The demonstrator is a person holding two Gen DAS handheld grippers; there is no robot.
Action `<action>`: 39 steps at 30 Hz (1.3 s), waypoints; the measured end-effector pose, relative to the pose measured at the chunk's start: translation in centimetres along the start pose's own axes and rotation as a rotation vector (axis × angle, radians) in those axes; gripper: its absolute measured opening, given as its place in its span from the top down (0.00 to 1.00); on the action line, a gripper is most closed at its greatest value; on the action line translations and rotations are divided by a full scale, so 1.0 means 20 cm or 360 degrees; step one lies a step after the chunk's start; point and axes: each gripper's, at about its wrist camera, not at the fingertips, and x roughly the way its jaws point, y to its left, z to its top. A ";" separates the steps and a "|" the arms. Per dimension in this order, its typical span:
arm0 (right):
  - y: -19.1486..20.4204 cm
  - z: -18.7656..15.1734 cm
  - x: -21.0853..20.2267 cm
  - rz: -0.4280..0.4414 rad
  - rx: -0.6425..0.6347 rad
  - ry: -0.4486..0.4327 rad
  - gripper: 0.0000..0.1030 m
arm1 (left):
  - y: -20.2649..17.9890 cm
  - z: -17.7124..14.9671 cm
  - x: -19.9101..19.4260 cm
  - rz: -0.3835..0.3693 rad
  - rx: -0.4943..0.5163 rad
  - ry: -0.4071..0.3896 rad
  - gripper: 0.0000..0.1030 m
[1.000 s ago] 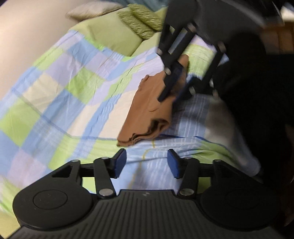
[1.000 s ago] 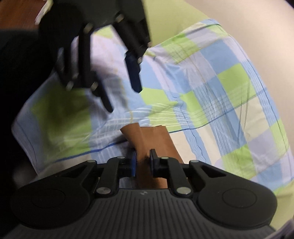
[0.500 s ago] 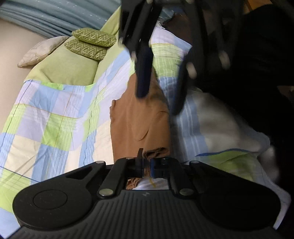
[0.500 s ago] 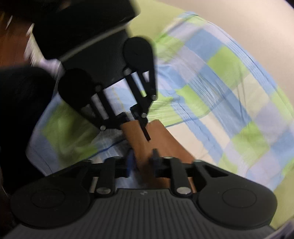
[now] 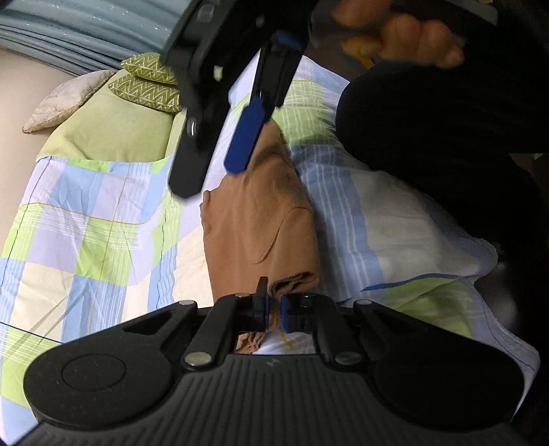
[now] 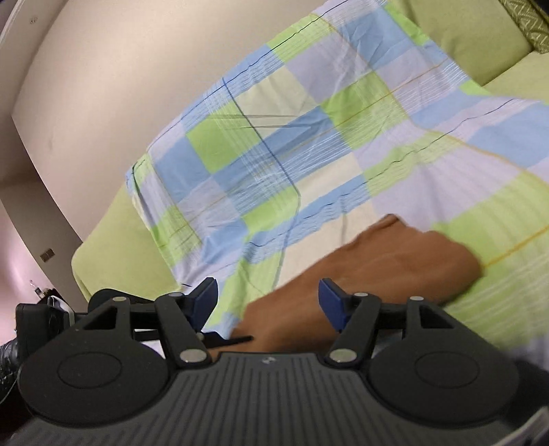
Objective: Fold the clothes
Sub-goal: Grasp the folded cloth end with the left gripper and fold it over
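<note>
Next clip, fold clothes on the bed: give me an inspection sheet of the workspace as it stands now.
Surface: bed with checked blue-green cover.
Job's things: folded brown garment lying on the cover.
Clutter: two green zigzag cushions and a pale pillow at the far end.
Grippers: left gripper shut on the garment's near edge; right gripper opening, garment between its fingers but not pinched.
Cables: nothing seen.
Surroundings: beige wall, blue curtain.

A bed with a light-green sheet [image 6: 113,254] stands against a plain beige wall [image 6: 103,79]. A checked quilt [image 5: 96,240] in blue, green and cream covers it. Two green zigzag cushions [image 5: 151,85] and a pale pillow [image 5: 65,99] lie near blue curtains [image 5: 79,31].
</note>
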 end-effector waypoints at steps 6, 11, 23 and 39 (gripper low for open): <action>-0.06 -0.10 0.11 -0.0205 0.0153 0.0136 0.42 | 0.03 0.05 -0.01 0.0020 -0.0030 -0.0025 0.93; -0.10 -0.05 0.09 -0.0144 0.0267 0.0111 0.40 | 0.14 0.13 -0.01 0.0090 0.0004 -0.0053 0.93; -0.22 0.07 -0.35 -0.0358 -0.0054 -0.0118 0.29 | 0.38 0.43 0.17 0.0008 0.0452 -0.0204 0.90; -0.31 0.11 -0.39 -0.0506 -0.0127 -0.0162 0.29 | 0.37 0.47 0.54 -0.0233 0.0100 -0.0369 0.83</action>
